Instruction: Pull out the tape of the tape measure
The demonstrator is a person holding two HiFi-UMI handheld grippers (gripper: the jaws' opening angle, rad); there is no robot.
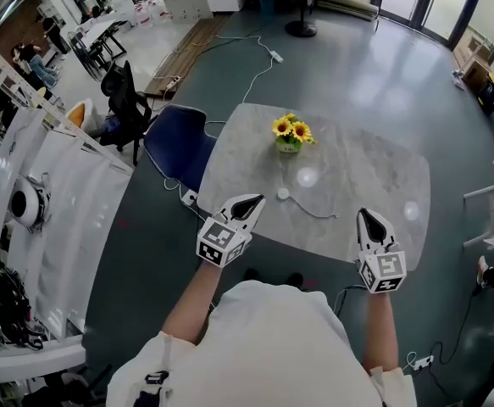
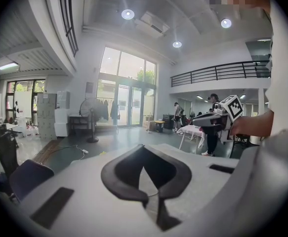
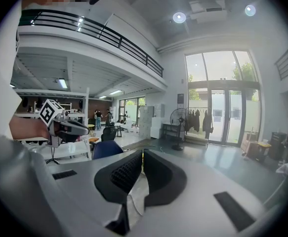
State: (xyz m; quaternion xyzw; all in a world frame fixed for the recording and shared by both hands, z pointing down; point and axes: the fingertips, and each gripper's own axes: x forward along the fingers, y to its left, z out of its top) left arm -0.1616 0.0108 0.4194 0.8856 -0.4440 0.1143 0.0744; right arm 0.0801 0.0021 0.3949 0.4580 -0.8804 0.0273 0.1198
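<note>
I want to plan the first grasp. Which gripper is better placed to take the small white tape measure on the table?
Left, probably: the left gripper lies closer to the tape measure than the right gripper, which is nearer only the end of its thin strand. Both are shut, so opening comes first.

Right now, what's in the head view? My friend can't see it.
A person holds the left gripper and right gripper, both shut, at a grey table. On it sit yellow flowers and a small white tape measure.
</note>
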